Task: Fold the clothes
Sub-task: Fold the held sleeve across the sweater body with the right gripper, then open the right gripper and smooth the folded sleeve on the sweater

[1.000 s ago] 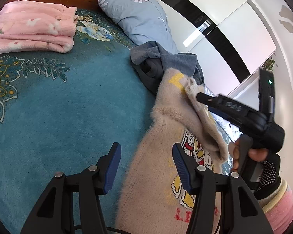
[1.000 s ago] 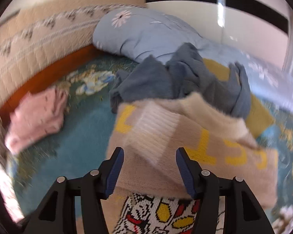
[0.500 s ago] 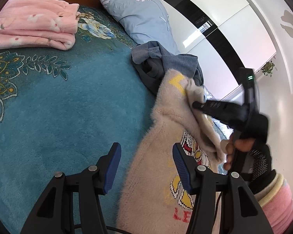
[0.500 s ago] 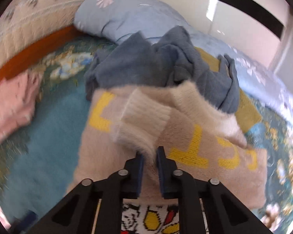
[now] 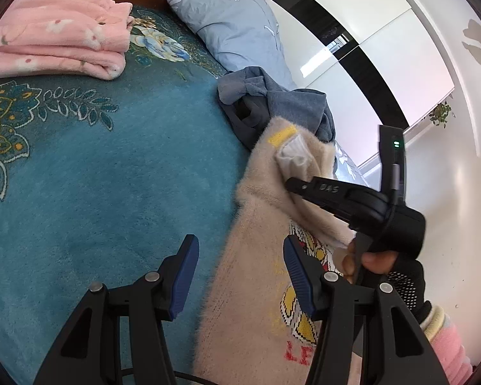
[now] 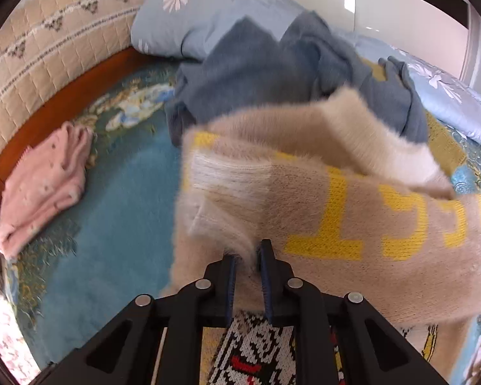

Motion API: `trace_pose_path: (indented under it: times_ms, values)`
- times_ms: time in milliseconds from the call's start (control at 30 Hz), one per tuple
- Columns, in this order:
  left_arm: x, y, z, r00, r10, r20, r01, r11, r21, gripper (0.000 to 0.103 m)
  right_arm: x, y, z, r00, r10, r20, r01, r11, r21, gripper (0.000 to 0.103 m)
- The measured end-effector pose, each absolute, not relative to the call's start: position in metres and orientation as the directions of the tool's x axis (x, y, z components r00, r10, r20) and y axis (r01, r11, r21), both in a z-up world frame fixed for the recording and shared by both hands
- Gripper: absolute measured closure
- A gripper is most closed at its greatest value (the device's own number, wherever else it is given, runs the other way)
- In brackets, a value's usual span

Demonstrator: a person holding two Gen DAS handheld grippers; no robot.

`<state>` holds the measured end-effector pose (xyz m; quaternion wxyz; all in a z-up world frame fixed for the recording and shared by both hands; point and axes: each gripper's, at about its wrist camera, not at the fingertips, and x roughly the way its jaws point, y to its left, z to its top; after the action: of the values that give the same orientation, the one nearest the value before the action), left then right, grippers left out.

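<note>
A fuzzy beige sweater with yellow letters and a cartoon print lies on the teal bedspread. My right gripper is shut on the sweater's sleeve, whose white ribbed cuff points away over the body. It shows in the left wrist view pinching the sleeve near the cuff. My left gripper is open and empty, hovering over the sweater's left edge.
A crumpled blue-grey garment lies just beyond the sweater, also in the right wrist view. A folded pink garment sits at the far left. A light blue floral pillow lies against the headboard.
My right gripper went from open to shut on the sleeve, then carried it leftwards across the sweater's body. My left gripper stayed open in place.
</note>
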<state>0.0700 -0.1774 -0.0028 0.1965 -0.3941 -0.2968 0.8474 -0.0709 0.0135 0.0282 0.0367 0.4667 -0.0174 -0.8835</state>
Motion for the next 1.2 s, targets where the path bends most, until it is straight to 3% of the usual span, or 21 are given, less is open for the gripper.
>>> trace_pose_path:
  times_ms: [67,133,300,633,1033,1200]
  values:
    - [0.07,-0.175,-0.002,-0.61,0.567,-0.553,-0.107,-0.751,-0.652,0.047,-0.069,0.012,0.027,-0.556,-0.118,-0.823,0.062,-0.993,0.101,0.071]
    - [0.07,-0.173,-0.002,-0.609,0.562,-0.56,-0.11,-0.759,-0.642,0.047,-0.066,0.012,0.028,-0.55,-0.185,-0.814,0.084,-0.982,0.167,0.04]
    - [0.073,-0.167,-0.003,-0.619,0.529,-0.581,-0.115,-0.793,-0.599,0.047,-0.044,0.011,0.049,-0.547,-0.315,-0.775,0.161,-0.949,0.271,0.038]
    - [0.088,-0.152,0.001,-0.64,0.525,-0.561,-0.197,-0.818,-0.541,0.042,0.016,0.089,0.084,-0.626,-0.3,-0.72,0.082,-0.943,0.322,0.035]
    - [0.092,-0.152,-0.004,-0.647,0.488,-0.586,-0.16,-0.838,-0.521,0.042,0.123,0.262,0.041,-0.671,-0.19,-0.717,-0.276,-0.833,0.479,0.031]
    - [0.091,-0.143,-0.013,-0.598,0.508,-0.62,-0.173,-0.837,-0.52,0.042,0.138,0.288,0.005,-0.66,-0.285,-0.695,-0.302,-0.746,0.593,0.031]
